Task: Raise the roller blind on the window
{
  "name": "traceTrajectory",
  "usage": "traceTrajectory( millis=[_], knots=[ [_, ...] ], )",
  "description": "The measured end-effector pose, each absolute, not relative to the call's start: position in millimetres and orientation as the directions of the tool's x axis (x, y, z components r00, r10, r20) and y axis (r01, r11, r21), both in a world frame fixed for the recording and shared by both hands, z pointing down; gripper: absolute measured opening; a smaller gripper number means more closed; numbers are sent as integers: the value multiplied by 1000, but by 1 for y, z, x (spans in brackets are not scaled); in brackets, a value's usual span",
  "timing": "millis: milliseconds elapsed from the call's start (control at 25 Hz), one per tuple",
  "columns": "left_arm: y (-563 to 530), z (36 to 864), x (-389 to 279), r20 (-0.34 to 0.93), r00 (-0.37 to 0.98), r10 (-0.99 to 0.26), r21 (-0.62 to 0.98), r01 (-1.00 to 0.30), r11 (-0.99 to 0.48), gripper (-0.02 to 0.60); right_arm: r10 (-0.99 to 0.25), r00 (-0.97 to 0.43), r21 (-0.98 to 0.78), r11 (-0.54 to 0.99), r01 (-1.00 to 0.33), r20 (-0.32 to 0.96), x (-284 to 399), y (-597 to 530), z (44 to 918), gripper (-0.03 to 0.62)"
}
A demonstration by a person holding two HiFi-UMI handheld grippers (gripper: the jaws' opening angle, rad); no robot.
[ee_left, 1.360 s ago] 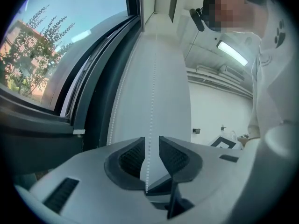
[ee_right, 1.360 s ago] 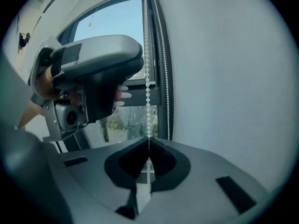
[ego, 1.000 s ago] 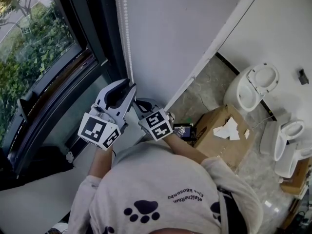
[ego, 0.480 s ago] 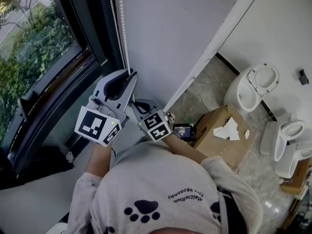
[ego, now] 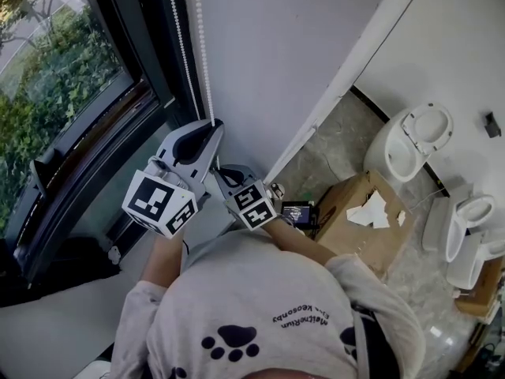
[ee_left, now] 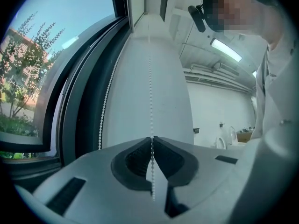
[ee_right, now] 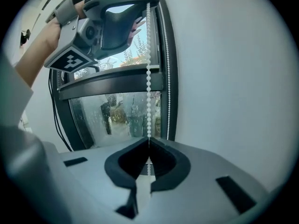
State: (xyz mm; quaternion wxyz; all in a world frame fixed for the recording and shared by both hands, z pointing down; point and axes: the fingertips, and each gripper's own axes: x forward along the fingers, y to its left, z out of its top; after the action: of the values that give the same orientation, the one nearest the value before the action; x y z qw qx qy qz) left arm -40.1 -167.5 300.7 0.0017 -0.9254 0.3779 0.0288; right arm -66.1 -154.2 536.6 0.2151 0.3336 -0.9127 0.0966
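The white plastic bead chain [ego: 207, 69] of the blind is seen hanging in 2 strands beside the dark window frame [ego: 154, 69], in front of the white wall [ego: 300, 46]. 1 strand is pinched by the left gripper [ee_left: 152, 138], whose jaws have just been closing and are pressed together on it. Just below, the same strand is clamped by the fully closed jaws of the right gripper [ee_right: 148, 143]. A brown cardboard box [ego: 355, 212] and a white ceramic toilet [ego: 410, 140] are seen further right.

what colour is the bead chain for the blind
White: the bead chain is a string of small round white beads, clearest in the right gripper view against the dark window frame.
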Motion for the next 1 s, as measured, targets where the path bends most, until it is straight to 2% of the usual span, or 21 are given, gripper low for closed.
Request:
traceTrajectory(
  millis=[440, 600, 1000],
  knots=[
    [-167, 305, -46, -98, 671, -735, 38, -736, -676, 20, -576, -687, 13, 770, -638, 443, -67, -153, 540, 14],
    [-167, 306, -48, -110, 663, -741, 50, -740, -670, 18, -592, -706, 36, 775, -631, 389, -66, -151, 526, 87],
    [-171, 360, -42, -16, 663, -749, 75, -746, -662, 18, -639, -708, -19, 738, -674, 301, -41, -158, 474, 87]
  ],
)
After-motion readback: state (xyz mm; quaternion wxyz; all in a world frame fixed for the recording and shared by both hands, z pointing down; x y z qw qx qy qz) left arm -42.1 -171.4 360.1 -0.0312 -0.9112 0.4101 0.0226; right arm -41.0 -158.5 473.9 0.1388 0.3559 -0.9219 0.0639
